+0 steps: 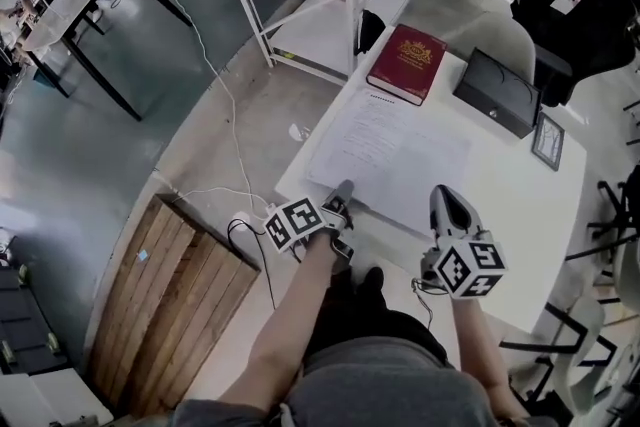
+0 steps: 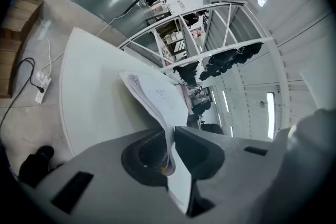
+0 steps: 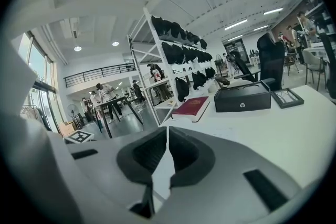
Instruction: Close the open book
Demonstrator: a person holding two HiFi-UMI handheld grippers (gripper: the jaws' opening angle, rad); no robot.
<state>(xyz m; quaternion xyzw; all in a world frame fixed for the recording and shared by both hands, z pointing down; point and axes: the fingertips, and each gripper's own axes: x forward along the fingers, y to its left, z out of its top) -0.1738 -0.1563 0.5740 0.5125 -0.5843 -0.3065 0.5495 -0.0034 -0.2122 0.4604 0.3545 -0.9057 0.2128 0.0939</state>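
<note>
Book (image 1: pixel 390 155): open and flat on the white bench (image 1: pixel 520 215), pages up, lying along the bench's left edge, near corner almost at the near edge.
Left tongs (image 1: pixel 343 190): pinching a thin sheaf of leaves (image 2: pixel 157 99) at the near left corner of the spread; leaves lifted and bowed, running between the pads.
Right tongs (image 1: pixel 447 202): pressed together, nothing between them; poised by the near edge of the spread, whether touching the paper not clear.
Other things: closed red book (image 1: pixel 407 62) at the far left corner; black box (image 1: pixel 497 92) and small picture frame (image 1: pixel 548 141) along the far edge, all clear of the spread.
Step in hand: grip on the left side taken, fold-over not yet begun; most of the spread flat.
Next move, as judged: lift the pinched side and swing it over onto the other half; firm hold needed so thin leaves neither slip nor tear; right tongs free to steady the other half.
Risk: only some leaves caught, cover left behind.
</note>
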